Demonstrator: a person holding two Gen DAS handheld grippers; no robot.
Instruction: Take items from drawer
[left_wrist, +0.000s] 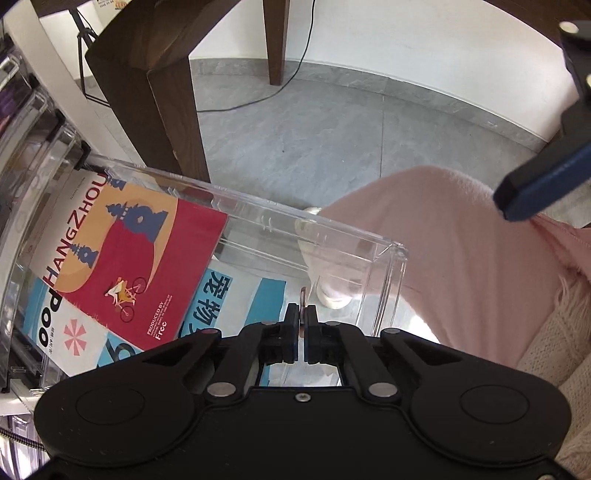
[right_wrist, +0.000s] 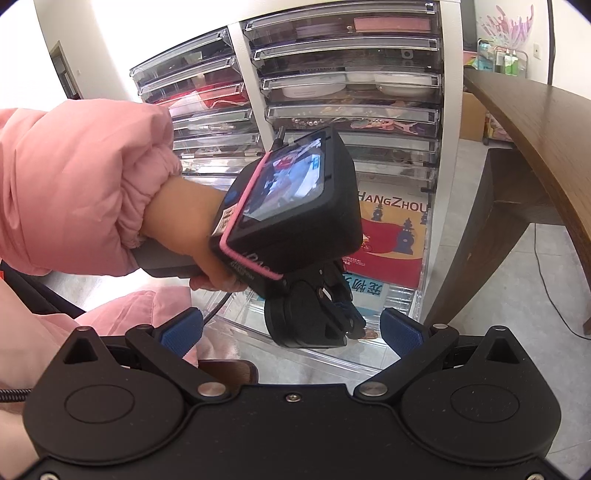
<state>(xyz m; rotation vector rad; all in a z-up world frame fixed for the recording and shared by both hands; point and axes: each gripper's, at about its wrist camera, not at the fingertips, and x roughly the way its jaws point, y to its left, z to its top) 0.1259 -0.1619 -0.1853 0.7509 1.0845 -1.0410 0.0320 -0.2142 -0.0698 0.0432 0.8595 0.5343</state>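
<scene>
A clear plastic drawer (left_wrist: 388, 258) stands pulled out of a drawer cabinet (right_wrist: 447, 110). Inside lies a red and orange "HANGZHOU" booklet (left_wrist: 140, 254) (right_wrist: 391, 236) on top of blue and white leaflets (left_wrist: 218, 299). My left gripper (left_wrist: 302, 332) (right_wrist: 351, 325) is shut on a small brown pull tab (left_wrist: 303, 297) at the drawer's front wall. A hand (right_wrist: 184, 225) in a pink sleeve holds that gripper. My right gripper (right_wrist: 291, 332) hangs open in front of the drawer, behind the left one, with nothing between its blue pads (right_wrist: 181, 334). One of its fingers (left_wrist: 535, 184) shows at the upper right of the left wrist view.
A dark wooden table (right_wrist: 535, 122) stands right beside the cabinet, its leg (left_wrist: 162, 110) close to the open drawer. A cable (left_wrist: 295, 70) lies on the grey tiled floor. The person's pink-clad leg (left_wrist: 461, 258) is just past the drawer front. Several shut clear drawers (right_wrist: 347, 85) are stacked above.
</scene>
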